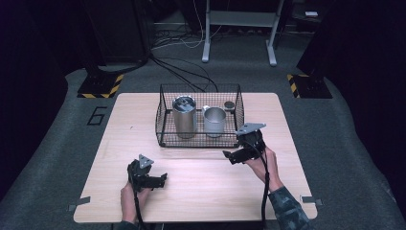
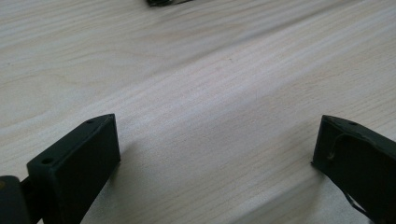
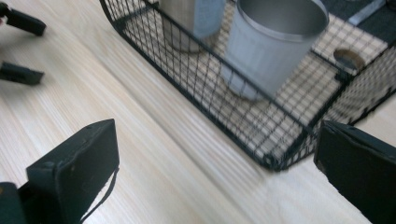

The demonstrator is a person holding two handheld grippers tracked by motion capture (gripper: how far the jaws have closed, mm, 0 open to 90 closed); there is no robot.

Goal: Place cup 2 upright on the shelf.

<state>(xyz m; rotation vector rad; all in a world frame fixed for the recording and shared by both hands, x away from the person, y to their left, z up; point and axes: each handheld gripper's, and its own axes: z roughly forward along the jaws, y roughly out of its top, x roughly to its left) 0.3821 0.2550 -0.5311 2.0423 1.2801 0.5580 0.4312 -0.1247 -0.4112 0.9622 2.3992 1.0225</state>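
Two grippers with jaws spread, holding nothing, left gripper (image 1: 160, 180) lower left over bare table (image 1: 201, 191), right gripper (image 1: 229, 155) right of centre, just beside wire basket (image 1: 165, 129) holding metal cup (image 1: 215, 121), taller canister (image 1: 184, 116).

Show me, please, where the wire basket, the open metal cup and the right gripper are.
wire basket (image 1: 165, 125): high view, left wall.
open metal cup (image 3: 261, 58): right gripper view, side wall.
right gripper (image 1: 229, 156): high view, midway between fingertips.
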